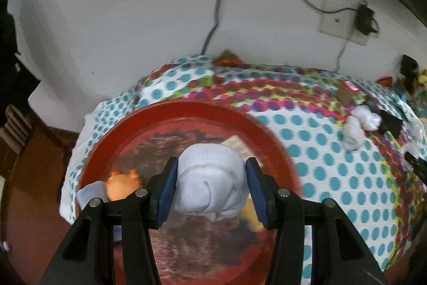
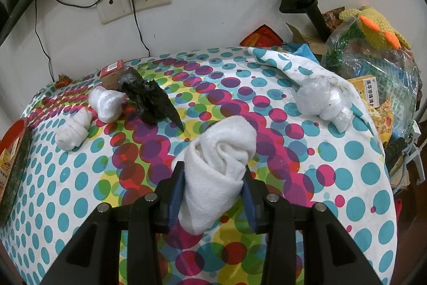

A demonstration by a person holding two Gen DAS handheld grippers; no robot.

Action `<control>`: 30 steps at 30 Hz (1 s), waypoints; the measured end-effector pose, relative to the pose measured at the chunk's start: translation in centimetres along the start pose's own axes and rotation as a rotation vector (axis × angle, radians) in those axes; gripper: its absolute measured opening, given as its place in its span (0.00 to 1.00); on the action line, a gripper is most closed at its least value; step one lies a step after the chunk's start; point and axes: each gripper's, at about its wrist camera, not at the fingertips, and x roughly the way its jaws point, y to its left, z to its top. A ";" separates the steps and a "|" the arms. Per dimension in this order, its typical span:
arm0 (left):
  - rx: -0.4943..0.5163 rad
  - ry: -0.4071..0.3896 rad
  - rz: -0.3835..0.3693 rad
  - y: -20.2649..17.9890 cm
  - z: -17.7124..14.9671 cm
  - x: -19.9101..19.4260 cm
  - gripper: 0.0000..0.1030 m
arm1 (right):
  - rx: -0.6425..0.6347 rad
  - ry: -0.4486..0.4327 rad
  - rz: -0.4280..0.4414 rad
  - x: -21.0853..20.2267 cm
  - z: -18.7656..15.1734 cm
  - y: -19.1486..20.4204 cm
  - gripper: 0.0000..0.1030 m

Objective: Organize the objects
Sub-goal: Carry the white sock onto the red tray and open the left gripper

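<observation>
Pinching a pale blue sock roll (image 1: 210, 178) between their blue pads, the left tongs (image 1: 212, 187) hold it above a red tray (image 1: 213, 111) that sits at the left end of the worktop (image 1: 307, 146). The tray already carries an orange toy (image 1: 121, 182) near its left rim and a flat cream packet (image 1: 234, 144) behind the roll; that view is blurred.

The right tongs (image 2: 213, 184) grip a white towel roll (image 2: 218, 167) by its narrower lower part — the thicker end points away from the camera, over the spotted cloth (image 2: 80, 205).

Further back on the left lie a small white bundle (image 2: 72, 132), a white plastic knot (image 2: 106, 103) and a crumpled black bag (image 2: 149, 100), close together, with a red box (image 2: 113, 72) behind them. A clear plastic bundle (image 2: 323, 100) rests well apart on the right, against a fold of the cloth. The tray's rim shows at the far left edge of the right view.
</observation>
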 end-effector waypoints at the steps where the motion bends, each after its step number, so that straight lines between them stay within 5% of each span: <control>1: -0.006 0.003 0.015 0.6 -0.1 0.3 0.46 | -0.001 0.000 0.000 0.0 0.0 0.0 0.39; 14: -0.126 0.060 0.118 8.2 -1.0 3.6 0.46 | -0.011 0.000 -0.011 0.0 0.0 0.0 0.39; 30: -0.210 0.079 0.116 12.6 0.0 5.7 0.47 | -0.026 0.002 -0.026 0.0 0.1 0.3 0.40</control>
